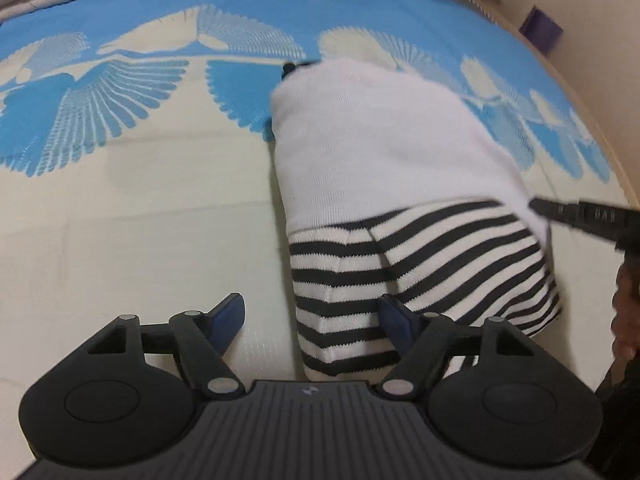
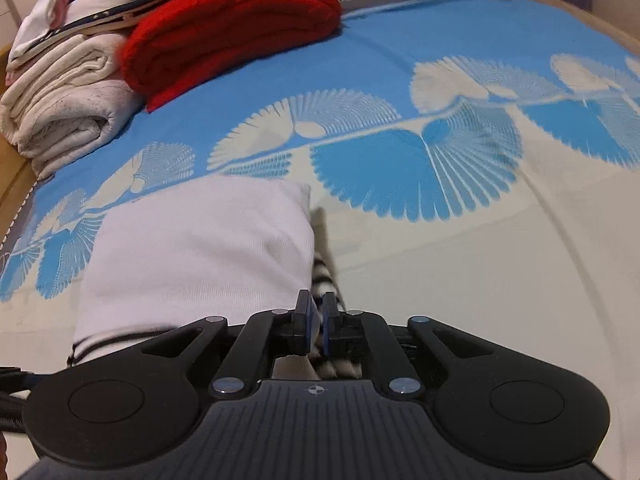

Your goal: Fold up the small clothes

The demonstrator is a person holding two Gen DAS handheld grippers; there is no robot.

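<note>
Folded garment (image 1: 384, 168), white above with a black-and-white striped band at the near end, lying on a bed cover (image 1: 140, 208) of cream with blue fan motifs. Left gripper (image 1: 312, 316) above the garment's near left corner, jaws spread wide, pads clear of the cloth; striped corner lying between and below the two blue-tipped fingers (image 1: 230, 312), nothing gripped. Right gripper (image 2: 316, 316) at the garment's (image 2: 200, 256) right edge, jaws nearly together, pinching a fold of the striped fabric (image 2: 326, 276) between the blue pads. Same gripper visible in the left wrist view as a dark finger (image 1: 576, 212) meeting the cloth at the boundary of white and stripes, at the right side. Part of a hand (image 1: 624, 312) at the far right margin of that view. At the head of the bed, well apart from the garment: red folded cloth (image 2: 228, 28), beside it a rolled cream blanket (image 2: 68, 108) with further laundry (image 2: 80, 8) stacked on top.
</note>
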